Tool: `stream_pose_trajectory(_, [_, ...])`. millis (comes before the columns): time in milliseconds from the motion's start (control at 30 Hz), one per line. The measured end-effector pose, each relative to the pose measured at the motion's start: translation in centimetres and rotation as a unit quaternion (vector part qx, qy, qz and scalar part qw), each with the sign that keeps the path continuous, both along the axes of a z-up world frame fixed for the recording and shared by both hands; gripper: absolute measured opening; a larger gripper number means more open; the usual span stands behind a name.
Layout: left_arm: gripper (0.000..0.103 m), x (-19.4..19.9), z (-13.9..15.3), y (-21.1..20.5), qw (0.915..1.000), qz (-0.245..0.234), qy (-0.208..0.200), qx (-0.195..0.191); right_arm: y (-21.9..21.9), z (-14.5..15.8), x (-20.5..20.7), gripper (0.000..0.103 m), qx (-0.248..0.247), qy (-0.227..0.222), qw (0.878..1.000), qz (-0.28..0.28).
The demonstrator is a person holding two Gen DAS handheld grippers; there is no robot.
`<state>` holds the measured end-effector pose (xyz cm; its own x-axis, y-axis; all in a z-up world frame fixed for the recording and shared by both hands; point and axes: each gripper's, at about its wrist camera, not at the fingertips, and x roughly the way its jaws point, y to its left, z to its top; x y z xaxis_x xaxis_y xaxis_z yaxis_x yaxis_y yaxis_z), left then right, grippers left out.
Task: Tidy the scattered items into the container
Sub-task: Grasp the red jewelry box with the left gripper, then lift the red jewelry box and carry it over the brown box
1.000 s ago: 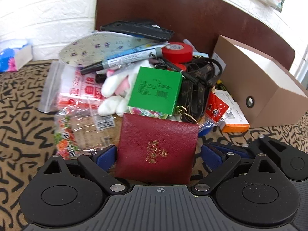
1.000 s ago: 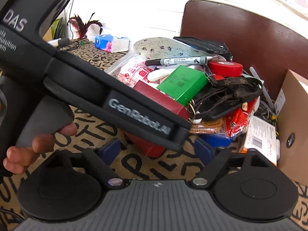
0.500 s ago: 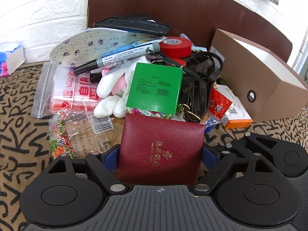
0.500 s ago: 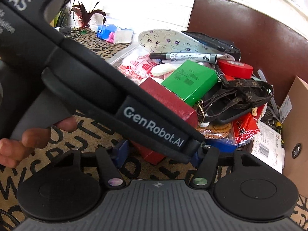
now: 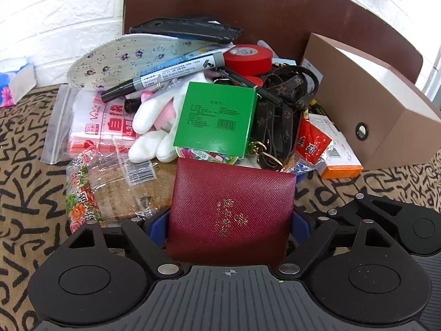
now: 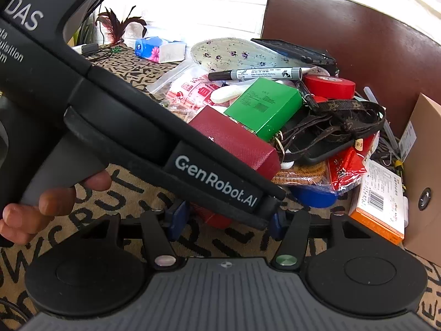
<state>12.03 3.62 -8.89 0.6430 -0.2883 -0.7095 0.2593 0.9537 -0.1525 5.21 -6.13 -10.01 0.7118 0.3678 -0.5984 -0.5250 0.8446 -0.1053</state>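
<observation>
Okay so the desk [image 5: 24, 165] has that black-squiggle cloth on it, with a brown chair back [image 5: 275, 13] behind the mess. Tan cardboard container [image 5: 372, 115] sits at the right of the pile with its top open, and I can't see anything inside it from here. The left tool [image 5: 228, 224] is clamped on the maroon box [image 5: 228, 209], blue pads pressed on both sides; that box is at the near edge of the pile, well outside the container. The right tool [image 6: 226, 219] is closing, with the left tool's front end and the box's corner between its pads, not gripping either. Right behind the maroon box: green box [image 5: 217, 118], then marker [image 5: 165, 71] and red tape [image 5: 248, 58].
</observation>
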Motion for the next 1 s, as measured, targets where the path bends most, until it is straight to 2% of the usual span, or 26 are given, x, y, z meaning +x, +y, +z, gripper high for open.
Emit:
stream_pose_trajectory(533, [0.084, -2.5, 1.5, -4.0, 0.9995, -0.019, 0.007, 0.024, -3.7, 1.4, -3.0, 0.061, 0.019, 0.009, 1.0, -0.014])
stream_pose_trajectory(1000, [0.084, -4.0, 7.3, -12.7, 0.9931, -0.092, -0.061, 0.039, -11.4, 6.5, -5.5, 0.061, 0.044, -0.058, 0.994, -0.083])
